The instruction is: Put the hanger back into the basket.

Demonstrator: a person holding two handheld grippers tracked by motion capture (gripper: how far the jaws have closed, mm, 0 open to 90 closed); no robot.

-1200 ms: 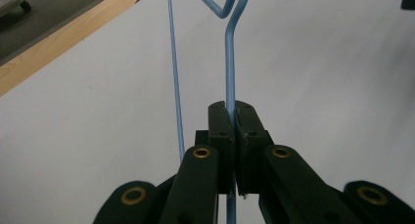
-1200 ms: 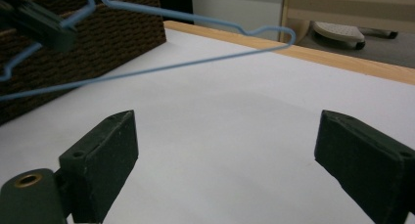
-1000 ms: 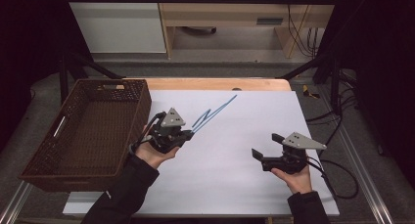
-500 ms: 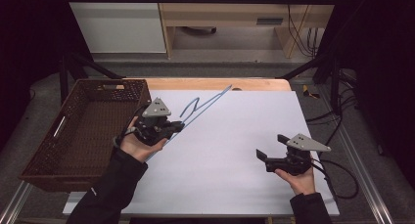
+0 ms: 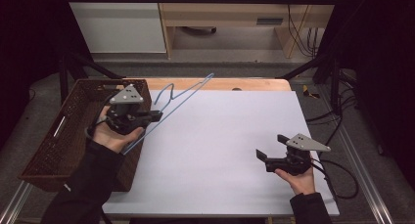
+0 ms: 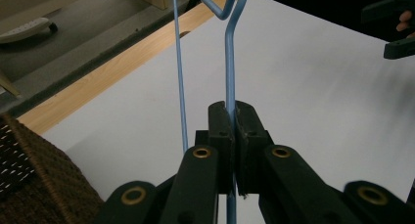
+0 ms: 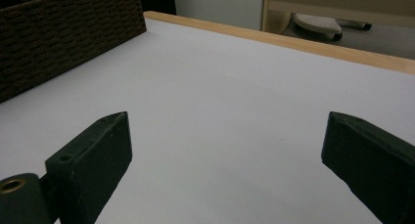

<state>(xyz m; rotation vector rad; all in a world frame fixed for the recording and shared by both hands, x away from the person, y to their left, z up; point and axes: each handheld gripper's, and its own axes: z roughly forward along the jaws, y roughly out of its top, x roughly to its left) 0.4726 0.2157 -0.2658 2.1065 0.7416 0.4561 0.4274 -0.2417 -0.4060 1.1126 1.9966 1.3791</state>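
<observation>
My left gripper (image 5: 155,116) clamped on blue wire hanger (image 5: 183,94), held beside the wicker basket (image 5: 54,136), my right gripper (image 5: 268,148) gaping wide, low over white table (image 5: 230,136)

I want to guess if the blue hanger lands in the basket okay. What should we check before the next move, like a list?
1. Left claw shut tight on the blue hanger: ok, the wire is pinched between its jaws.
2. Hanger lifted clear of the white tabletop: cannot tell; it looks raised and slanted.
3. Hanger above the basket: not ok, most of it is above the tabletop, beside the basket's right wall.
4. Basket has room: ok, no items show inside it.
5. Right claw out of the way: ok, it is open, low at the table's right side, holding nothing.
</observation>
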